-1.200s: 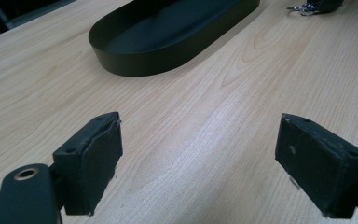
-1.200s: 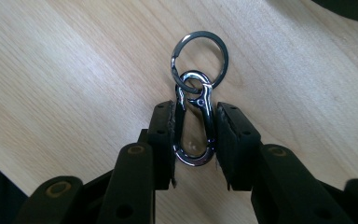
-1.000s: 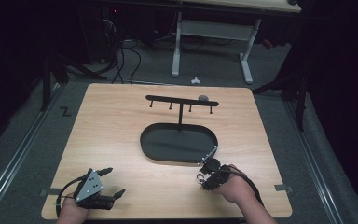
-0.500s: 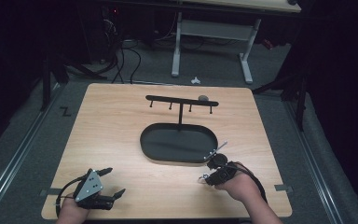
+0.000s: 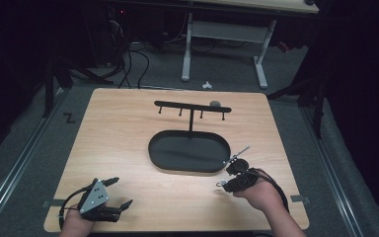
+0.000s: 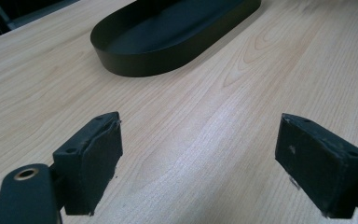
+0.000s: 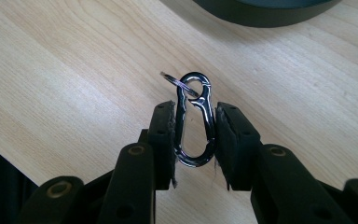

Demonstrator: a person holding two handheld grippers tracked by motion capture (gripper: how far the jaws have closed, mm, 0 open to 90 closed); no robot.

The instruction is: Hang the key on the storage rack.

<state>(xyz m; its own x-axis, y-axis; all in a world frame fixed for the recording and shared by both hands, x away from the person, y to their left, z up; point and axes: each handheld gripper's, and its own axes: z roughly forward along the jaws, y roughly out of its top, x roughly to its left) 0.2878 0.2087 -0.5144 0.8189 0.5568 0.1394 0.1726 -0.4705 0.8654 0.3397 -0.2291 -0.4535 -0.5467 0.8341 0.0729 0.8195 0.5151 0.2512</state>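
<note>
High view: the right tongs (image 5: 223,184) hover at 5 o'clock of the black oval tray (image 5: 164,159), on the wooden table (image 5: 118,133). A hook rack (image 5: 192,106) stands at the tray's 12 o'clock. The left tongs (image 5: 120,192) sit at 7 o'clock. Grey floor and cables surround.

Left gripper view: tongs released, empty.

Right gripper view: tongs clenched on 1 carabiner (image 7: 194,119) with its key ring (image 7: 181,82). Likely next: hang it; keep the grip square.
</note>
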